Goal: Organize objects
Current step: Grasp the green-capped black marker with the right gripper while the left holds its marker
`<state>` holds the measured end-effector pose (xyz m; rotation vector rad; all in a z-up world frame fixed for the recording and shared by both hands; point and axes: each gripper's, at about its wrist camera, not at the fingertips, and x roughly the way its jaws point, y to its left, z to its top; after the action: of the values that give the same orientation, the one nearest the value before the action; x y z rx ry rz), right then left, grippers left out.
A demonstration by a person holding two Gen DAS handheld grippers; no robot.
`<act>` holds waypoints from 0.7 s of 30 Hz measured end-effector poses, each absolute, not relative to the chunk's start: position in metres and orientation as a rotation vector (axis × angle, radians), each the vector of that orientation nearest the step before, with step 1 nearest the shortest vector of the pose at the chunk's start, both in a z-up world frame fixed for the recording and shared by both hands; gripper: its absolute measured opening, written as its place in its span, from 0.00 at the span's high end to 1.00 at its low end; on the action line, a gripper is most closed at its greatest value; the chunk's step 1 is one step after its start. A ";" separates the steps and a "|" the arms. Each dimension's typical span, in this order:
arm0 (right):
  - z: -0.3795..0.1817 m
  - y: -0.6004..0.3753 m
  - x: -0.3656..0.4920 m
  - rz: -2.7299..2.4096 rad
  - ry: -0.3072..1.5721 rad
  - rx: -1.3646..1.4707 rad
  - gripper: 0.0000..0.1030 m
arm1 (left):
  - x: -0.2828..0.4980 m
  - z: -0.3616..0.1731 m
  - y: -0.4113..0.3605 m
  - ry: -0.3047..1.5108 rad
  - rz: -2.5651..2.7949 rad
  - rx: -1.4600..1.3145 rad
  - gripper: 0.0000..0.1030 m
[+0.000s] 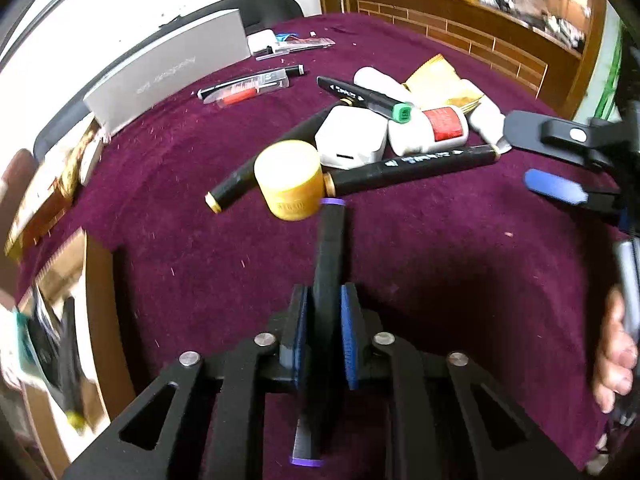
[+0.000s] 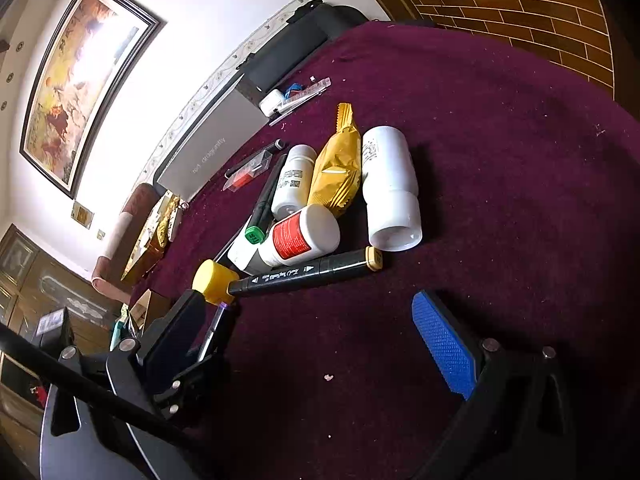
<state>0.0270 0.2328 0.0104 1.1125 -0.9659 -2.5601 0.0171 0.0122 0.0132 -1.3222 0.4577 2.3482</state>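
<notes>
My left gripper (image 1: 325, 320) is shut on a black marker with purple bands (image 1: 330, 264), held above the maroon tablecloth (image 1: 440, 260); the marker's tip also shows in the right wrist view (image 2: 216, 322). Ahead lies a pile: a yellow jar (image 1: 289, 184), a black marker with tan caps (image 1: 412, 168), a white charger (image 1: 352, 138), a red-labelled white bottle (image 1: 430, 128), a green-capped marker (image 1: 364, 98) and a gold packet (image 1: 440, 86). My right gripper (image 2: 320, 344) is open and empty; it also shows at the right in the left wrist view (image 1: 556, 160).
A grey box (image 1: 168, 76) stands at the table's back left. A cased pen (image 1: 248, 88) and small white items (image 1: 264, 42) lie near it. A large white bottle (image 2: 390, 188) lies on its side. A cardboard box (image 1: 64, 320) sits off the table's left edge.
</notes>
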 end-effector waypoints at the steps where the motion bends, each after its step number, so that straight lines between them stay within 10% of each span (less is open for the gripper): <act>1: 0.010 0.233 0.027 -2.561 -0.963 1.113 0.00 | 0.023 0.015 0.007 0.388 2.333 -1.324 0.89; 21: 0.093 0.157 -0.032 -2.379 -0.619 1.199 0.00 | 0.122 0.119 -0.136 -0.179 2.477 -0.842 0.89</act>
<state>-0.0324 0.1574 0.0926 1.1987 -0.6188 -2.3787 0.1217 -0.1357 0.1194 -0.8419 -0.1794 2.4765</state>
